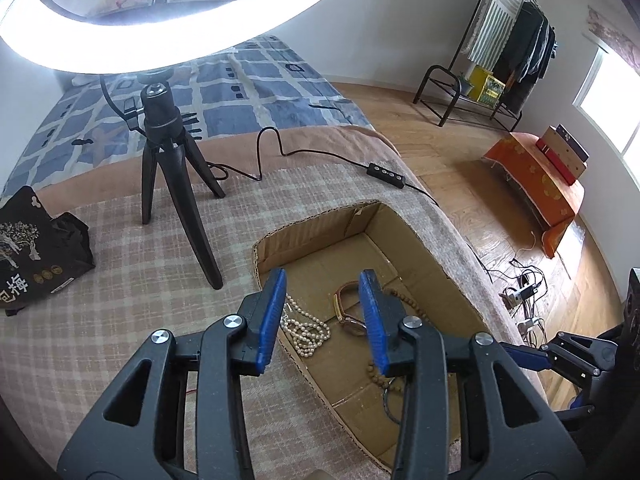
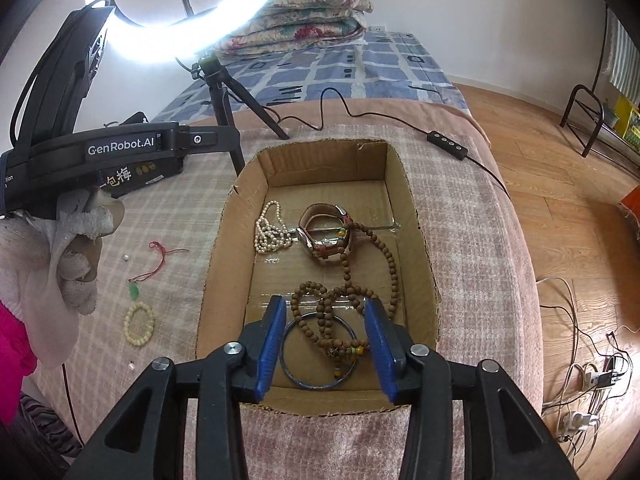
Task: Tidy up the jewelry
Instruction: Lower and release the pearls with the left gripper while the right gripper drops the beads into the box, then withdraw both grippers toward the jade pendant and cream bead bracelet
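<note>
Both the left claw and right claw gape empty over the cardboard box, while at nine o'clock outside it the light, slippery cream bead bracelet lies on the bed, best pinched across its stiff rim.

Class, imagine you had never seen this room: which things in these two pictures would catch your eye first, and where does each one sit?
First, the glaring white ring light on its black tripod, standing on the pink checked blanket at the far side. Next, the open brown cardboard box sunk into the blanket, holding a white pearl necklace, a brown-strapped watch, brown wooden prayer beads and a dark blue bangle. Both blue-padded grippers, left and right, hang open over it.
</note>
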`<state>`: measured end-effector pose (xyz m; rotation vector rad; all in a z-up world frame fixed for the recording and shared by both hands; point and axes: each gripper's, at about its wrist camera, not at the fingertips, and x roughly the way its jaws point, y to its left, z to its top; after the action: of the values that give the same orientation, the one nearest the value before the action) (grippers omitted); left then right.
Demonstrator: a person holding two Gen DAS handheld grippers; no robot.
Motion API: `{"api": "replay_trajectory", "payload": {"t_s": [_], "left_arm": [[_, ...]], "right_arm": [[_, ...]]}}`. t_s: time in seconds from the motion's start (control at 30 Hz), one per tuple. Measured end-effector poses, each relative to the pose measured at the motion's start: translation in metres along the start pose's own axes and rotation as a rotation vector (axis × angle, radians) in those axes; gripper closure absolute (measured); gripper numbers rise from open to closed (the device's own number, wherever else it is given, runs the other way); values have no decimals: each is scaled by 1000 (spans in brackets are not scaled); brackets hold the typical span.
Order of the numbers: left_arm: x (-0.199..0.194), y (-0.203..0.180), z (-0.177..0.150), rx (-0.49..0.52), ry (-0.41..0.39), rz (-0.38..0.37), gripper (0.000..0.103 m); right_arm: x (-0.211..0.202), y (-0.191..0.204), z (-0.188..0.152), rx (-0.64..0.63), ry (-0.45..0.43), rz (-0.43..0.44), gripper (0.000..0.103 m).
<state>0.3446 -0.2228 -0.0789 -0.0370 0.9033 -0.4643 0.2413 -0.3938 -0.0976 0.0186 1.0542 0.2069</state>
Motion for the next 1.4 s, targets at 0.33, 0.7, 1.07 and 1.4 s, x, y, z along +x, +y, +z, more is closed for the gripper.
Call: {"api": "replay_trajectory", "payload": {"t_s": [0.33,0.7,1.07,1.4], "left_arm": [[-52,12,-9,14,-55,19,65],[-119,74,-29,-13,-111,104,52],[-148,128,-75,-76,-89,141,52],[-137,151,-116,-94,-29,134,52]], "right_arm": [[-26,23,-5,-10,-51,-3,29],[-50,48,-15,-6,-123,-7,5],[-51,79,-24,-10,-162,29,2],[-35,136,-34,-135,-125,70,5]]}}
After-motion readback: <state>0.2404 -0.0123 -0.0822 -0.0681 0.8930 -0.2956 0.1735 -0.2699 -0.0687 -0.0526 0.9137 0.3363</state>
